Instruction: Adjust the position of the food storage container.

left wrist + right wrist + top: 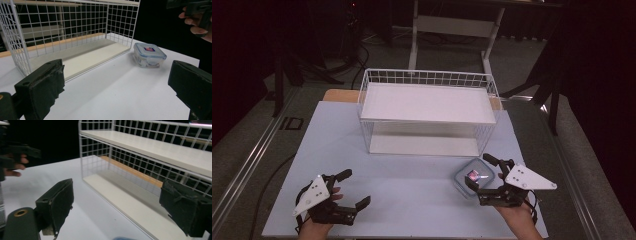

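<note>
On the near right of the white table [412, 190], a small clear food box [471, 177] with a blue-rimmed lid sits between the spread jaws of my right gripper [482, 175], not clamped. My left gripper [357, 187] hovers near left, jaws wide, nothing in them. Left gripper view shows the box [149, 55] lid snapped on, red label on top; contents unclear. High view shows the wire shelf rack [427, 80] at the far side, both white boards bare.
</note>
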Demonstrator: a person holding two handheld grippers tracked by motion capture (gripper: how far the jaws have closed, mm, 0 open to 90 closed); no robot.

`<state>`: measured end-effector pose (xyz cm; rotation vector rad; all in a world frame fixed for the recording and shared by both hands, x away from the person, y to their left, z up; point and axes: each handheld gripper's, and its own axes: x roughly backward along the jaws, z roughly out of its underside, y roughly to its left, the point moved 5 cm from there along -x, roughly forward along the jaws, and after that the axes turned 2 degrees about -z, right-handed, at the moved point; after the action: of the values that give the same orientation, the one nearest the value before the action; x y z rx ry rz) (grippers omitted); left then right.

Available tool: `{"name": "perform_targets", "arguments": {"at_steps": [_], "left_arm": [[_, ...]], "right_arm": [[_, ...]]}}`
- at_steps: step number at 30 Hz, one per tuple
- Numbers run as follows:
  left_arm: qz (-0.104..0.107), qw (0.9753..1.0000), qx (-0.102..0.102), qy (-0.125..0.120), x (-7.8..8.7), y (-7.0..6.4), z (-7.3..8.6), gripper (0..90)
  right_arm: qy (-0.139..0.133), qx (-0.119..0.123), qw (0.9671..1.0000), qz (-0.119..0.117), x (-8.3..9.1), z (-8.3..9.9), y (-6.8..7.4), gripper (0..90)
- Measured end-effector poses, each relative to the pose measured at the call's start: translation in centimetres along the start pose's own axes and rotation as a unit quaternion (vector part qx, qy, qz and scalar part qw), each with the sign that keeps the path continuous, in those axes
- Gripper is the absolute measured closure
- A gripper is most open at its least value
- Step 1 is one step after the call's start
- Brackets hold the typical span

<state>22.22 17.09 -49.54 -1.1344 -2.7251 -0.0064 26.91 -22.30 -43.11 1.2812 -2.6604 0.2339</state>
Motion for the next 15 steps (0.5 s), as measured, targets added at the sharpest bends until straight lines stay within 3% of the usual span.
{"name": "perform_targets", "arguments": {"at_steps": [5,9,12,15], "left_arm": [[0.001,1.0000,0.000,0.002,0.0,0.0,0.0,1.6],[0.001,1.0000,-0.001,0.004,-0.1,0.0,0.1,1.6],[0.000,1.0000,-0.001,0.004,-0.1,0.0,0.1,1.6],[0.001,1.0000,0.001,0.004,-0.1,0.0,0.1,1.7]], "right_arm": [[0.011,-0.016,0.9989,0.043,-0.2,0.8,-2.7,13.1],[0.010,-0.028,0.9984,0.049,-0.2,1.4,-4.2,13.8],[0.036,-0.037,0.9965,0.066,-0.7,2.8,-6.3,24.0],[0.046,-0.038,0.9954,0.075,-0.8,3.4,-6.8,30.9]]}}
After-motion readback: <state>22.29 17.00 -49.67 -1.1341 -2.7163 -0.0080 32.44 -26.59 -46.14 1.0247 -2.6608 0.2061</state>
